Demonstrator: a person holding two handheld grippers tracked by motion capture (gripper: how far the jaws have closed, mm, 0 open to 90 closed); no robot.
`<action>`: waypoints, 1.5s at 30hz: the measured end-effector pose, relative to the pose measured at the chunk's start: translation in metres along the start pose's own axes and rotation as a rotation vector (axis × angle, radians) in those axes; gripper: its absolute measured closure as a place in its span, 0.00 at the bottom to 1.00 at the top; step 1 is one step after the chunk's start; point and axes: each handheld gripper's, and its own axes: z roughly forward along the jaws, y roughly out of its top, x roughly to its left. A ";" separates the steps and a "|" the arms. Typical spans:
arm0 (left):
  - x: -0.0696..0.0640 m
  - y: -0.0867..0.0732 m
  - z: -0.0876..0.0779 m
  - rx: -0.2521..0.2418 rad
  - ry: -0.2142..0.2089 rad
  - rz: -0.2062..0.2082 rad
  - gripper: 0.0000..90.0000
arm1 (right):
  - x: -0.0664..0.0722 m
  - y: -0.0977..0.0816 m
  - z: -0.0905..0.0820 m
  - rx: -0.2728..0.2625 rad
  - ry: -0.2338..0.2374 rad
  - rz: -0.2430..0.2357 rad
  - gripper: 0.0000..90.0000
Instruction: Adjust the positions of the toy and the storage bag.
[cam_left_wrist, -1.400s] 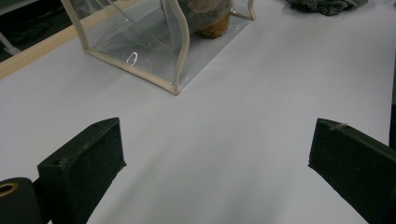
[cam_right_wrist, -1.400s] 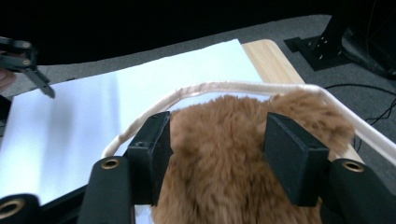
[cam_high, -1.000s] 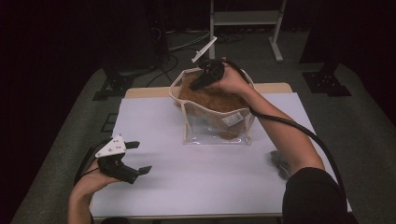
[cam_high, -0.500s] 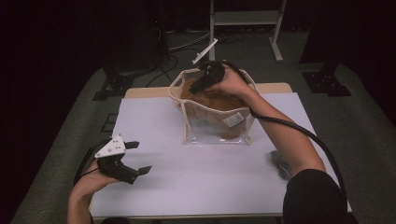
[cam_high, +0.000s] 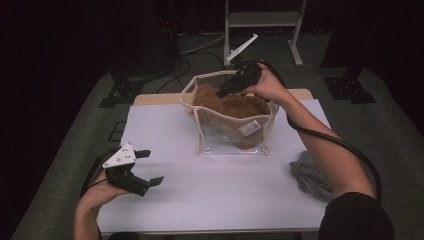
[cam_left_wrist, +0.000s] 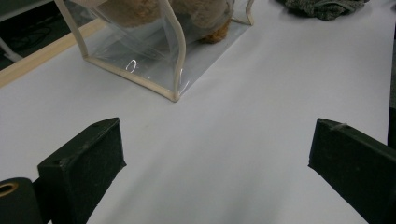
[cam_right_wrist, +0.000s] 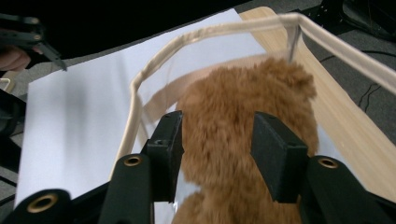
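Two tongs are mine here, and from the high view my right gripper (cam_high: 224, 91) hangs over the mouth of the clear bag (cam_high: 231, 145) at twelve o'clock on the white table (cam_high: 220, 200), where the brown plush toy (cam_high: 235, 107) sits inside; its jaws have just been opening, with the fur below them and not pinched. To finish this release well I judge I should lift straight up, clear of the cream rim, so the soft bag doesn't tip. My left gripper (cam_high: 150, 167) rests spread at eight o'clock, holding nothing, well apart from the bag. A grey knit cloth (cam_high: 311, 172) lies at four o'clock, near my right forearm, and could snag the cable. From the left gripper view, the bag's corner (cam_left_wrist: 175, 95) stands at eleven o'clock, the cloth (cam_left_wrist: 322, 7) at one. From the right gripper view, the plush toy (cam_right_wrist: 233, 140) lies between my half-spread jaws, the bag's rim (cam_right_wrist: 140, 79) curving round at ten o'clock.
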 end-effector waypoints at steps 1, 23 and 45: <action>0.000 0.000 0.000 0.003 0.000 0.001 0.03 | 0.000 0.000 0.000 0.000 0.000 0.000 0.57; -0.002 0.003 0.006 -0.011 -0.018 0.007 0.03 | 0.014 -0.057 -0.066 -0.068 -0.033 0.069 0.50; -0.002 0.001 0.007 -0.004 -0.017 0.003 0.03 | 0.032 -0.114 -0.116 -0.132 -0.064 0.139 0.48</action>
